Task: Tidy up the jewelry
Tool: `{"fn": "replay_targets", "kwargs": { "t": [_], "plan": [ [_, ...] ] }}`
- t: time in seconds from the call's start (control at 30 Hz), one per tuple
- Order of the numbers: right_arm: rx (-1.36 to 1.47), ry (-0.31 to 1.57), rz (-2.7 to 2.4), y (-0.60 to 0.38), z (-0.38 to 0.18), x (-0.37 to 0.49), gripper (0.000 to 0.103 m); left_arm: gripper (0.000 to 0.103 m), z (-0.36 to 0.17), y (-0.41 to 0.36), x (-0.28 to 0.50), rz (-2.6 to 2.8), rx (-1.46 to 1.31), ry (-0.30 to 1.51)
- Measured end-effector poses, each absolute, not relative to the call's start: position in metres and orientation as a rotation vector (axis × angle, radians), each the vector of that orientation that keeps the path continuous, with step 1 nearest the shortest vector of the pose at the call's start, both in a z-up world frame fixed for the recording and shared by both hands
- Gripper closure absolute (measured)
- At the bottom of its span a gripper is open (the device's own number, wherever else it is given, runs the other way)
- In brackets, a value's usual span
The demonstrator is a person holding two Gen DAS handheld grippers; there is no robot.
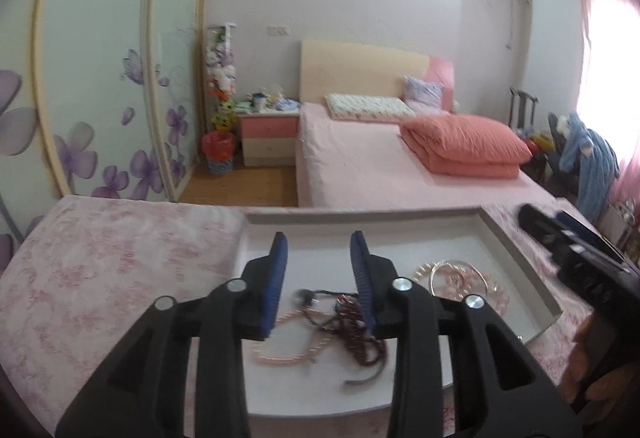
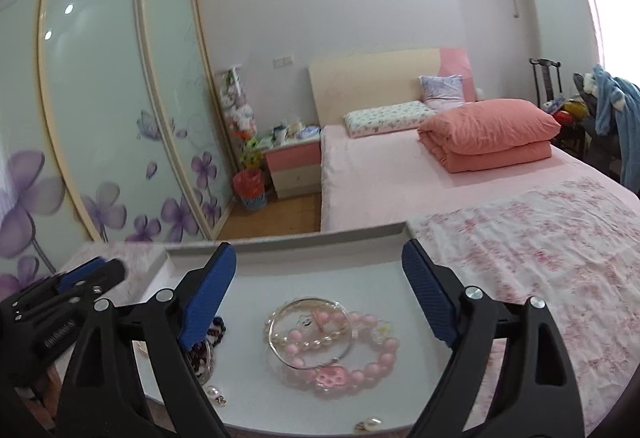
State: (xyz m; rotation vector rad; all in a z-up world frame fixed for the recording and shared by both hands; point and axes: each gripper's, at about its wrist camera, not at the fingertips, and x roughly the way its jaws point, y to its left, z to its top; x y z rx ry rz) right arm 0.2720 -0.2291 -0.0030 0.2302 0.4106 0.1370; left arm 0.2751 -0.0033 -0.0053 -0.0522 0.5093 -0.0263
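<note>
bedroom: pink bed [image 1: 360,166] and flowered wardrobe doors [image 1: 100,78] lie behind; up front a white tray [image 1: 516,238] rests on a pink floral cloth [image 1: 100,258].
left wrist view, gripper: left gripper [image 1: 319,250] hovers above the tray with jaws parted a moderate way, holding nothing.
left wrist view, jewelry: a dark red beaded strand [image 1: 360,334] and a pale pink bead necklace [image 1: 280,356] lie tangled together on the tray floor under the jaws; blur hides the finer knots.
left wrist view, neighbour: right gripper [image 1: 568,238] shows at the right edge over the cloth; its opening cannot be read from here.
right wrist view, gripper: right gripper [image 2: 316,264] is spread wide and empty over the tray [image 2: 280,242].
right wrist view, jewelry: a clear bangle [image 2: 312,332] overlaps a pink bead bracelet [image 2: 360,358] with a pink flower charm [image 2: 330,376].
right wrist view, only here: loose pearl earrings [image 2: 216,396] and another pearl piece [image 2: 370,424] sit near the tray's front edge; the left view does not show them.
left wrist view, only here: the full spread of the necklace tangle, which the right view mostly hides behind its left finger.
progress: judged early; every piece is heaped and overlapping, nothing separated or laid out, and neither gripper grasps anything.
</note>
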Motion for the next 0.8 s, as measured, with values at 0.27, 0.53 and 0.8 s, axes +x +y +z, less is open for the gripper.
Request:
{"fn": "replay_targets", "kwargs": {
  "t": [0.27, 0.53, 0.8],
  "plan": [
    [0.266, 0.360, 0.145, -0.243, 0.033, 0.225, 0.010, 0.043, 0.030, 0.038, 0.218, 0.056, -0.096, 0.422],
    [0.250, 0.353, 0.198, -0.233, 0.049, 0.161, 0.002, 0.010, 0.044, 0.053, 0.149, 0.047, -0.132, 0.389],
    [0.171, 0.361, 0.178, -0.220, 0.044, 0.116, 0.002, 0.004, 0.041, 0.046, 0.098, 0.020, -0.115, 0.384]
  ]
}}
